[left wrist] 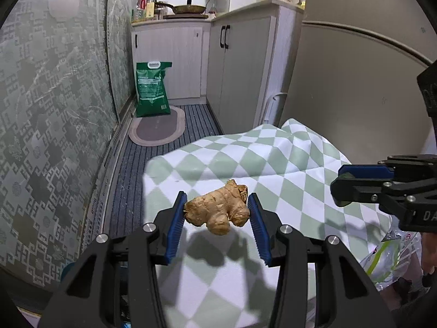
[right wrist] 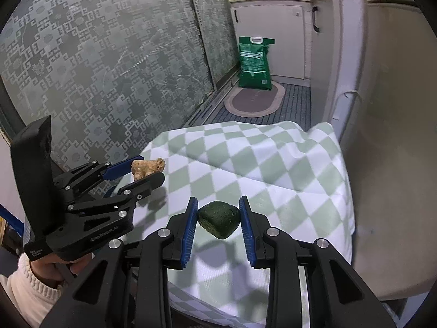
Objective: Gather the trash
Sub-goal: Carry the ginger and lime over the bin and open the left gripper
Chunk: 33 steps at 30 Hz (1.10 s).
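A green bag [left wrist: 152, 88] is leaning in the kitchen, writing unreadable; left gripper [left wrist: 217, 213] is squeezing ginger [left wrist: 218, 209], right gripper [right wrist: 218, 216] a dark green lump [right wrist: 220, 218].

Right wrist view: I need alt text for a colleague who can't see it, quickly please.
The right gripper holds a dark green lump between its blue jaws above a green-and-white checkered cloth. At left, the left gripper grips a piece of ginger root. Behind are patterned glass doors, a green sack and white kitchen cabinets.

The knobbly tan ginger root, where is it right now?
The knobbly tan ginger root is clamped between the left gripper's blue pads, lifted above the green-and-white checked cloth.
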Tool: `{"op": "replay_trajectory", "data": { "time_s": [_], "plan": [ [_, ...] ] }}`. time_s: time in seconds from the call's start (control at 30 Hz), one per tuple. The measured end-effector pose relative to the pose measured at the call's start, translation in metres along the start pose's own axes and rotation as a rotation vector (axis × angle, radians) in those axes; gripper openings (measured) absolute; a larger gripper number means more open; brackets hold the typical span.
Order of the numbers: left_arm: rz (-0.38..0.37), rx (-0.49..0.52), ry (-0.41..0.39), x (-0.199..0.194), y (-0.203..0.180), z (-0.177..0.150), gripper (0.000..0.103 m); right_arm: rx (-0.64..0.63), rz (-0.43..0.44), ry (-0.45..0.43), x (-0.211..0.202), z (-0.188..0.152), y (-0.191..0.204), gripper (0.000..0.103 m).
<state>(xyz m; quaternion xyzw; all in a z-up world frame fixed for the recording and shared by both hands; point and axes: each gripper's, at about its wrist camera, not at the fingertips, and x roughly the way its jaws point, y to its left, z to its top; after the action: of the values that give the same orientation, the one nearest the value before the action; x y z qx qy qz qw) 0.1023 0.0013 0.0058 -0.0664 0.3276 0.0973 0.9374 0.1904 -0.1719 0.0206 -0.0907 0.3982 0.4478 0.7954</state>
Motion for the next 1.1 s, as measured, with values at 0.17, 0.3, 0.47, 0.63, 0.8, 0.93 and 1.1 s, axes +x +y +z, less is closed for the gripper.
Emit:
{"op": "replay_trajectory", "data": {
  "time_s": [0.17, 0.3, 0.47, 0.63, 0.8, 0.93, 1.1],
  "plan": [
    [0.017, -0.013, -0.014, -0.013, 0.021, -0.003, 0.048, -0.025, 0.013, 0.006, 0.008, 0.008, 0.021, 0.031],
    [0.029, -0.028, -0.024, -0.024, 0.040, -0.006, 0.048, -0.045, 0.023, 0.011, 0.016, 0.014, 0.037, 0.031],
    [0.048, -0.054, -0.021, -0.032, 0.064, -0.010, 0.048, -0.061, 0.032, 0.018, 0.025, 0.020, 0.052, 0.031],
    [0.077, -0.078, -0.010, -0.039, 0.088, -0.017, 0.048, -0.081, 0.050, 0.020, 0.032, 0.027, 0.071, 0.031],
    [0.106, -0.090, 0.031, -0.040, 0.108, -0.031, 0.048, -0.106, 0.078, 0.017, 0.038, 0.034, 0.094, 0.031],
    [0.114, -0.091, 0.074, -0.040, 0.119, -0.043, 0.048, -0.123, 0.100, 0.015, 0.040, 0.038, 0.111, 0.031],
    [0.112, -0.065, 0.139, -0.037, 0.126, -0.059, 0.048, -0.143, 0.123, 0.022, 0.047, 0.043, 0.131, 0.031]
  ]
}}
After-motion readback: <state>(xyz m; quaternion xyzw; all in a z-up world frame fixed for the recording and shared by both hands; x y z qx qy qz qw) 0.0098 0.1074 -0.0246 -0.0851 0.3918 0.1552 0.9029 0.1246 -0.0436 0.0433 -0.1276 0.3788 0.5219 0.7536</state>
